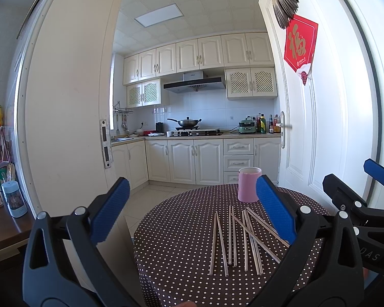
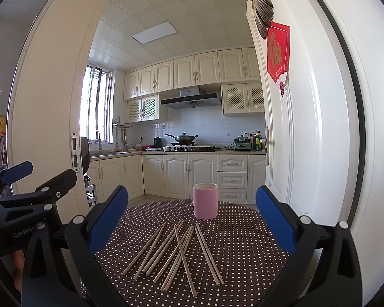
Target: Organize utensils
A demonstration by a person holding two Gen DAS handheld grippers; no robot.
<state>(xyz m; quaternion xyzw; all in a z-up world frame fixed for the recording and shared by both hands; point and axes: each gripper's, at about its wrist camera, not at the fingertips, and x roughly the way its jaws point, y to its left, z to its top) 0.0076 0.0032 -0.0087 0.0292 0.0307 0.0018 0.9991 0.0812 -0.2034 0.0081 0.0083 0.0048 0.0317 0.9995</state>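
Brown cloth with white dots covers the round table [image 2: 243, 250], and on it lie the chopsticks [image 2: 176, 253] in a loose pile. They are pale, thin sticks, several of them crossing each other, and they spread like a fan toward the camera. Just behind the pile stands the pink cup [image 2: 205, 201], upright, near the far edge of the table and not touching the sticks as far as I can see.

The right gripper [image 2: 192, 220] hangs above the near side of the table. Its blue fingers [image 2: 275, 220] are spread wide and there is nothing between them; the pile and the cup both show in the gap. The left gripper [image 1: 192, 209] is beside it, more to the left, so that half of its view is off the table, over the floor. It is also spread wide and holds nothing. In the left view the cup [image 1: 248, 184] stands just behind the right-hand finger, and the chopsticks [image 1: 240, 240] lie below it.

Behind the table an open white door [image 2: 307, 133] shows a kitchen with cream cabinets [image 2: 189, 74].
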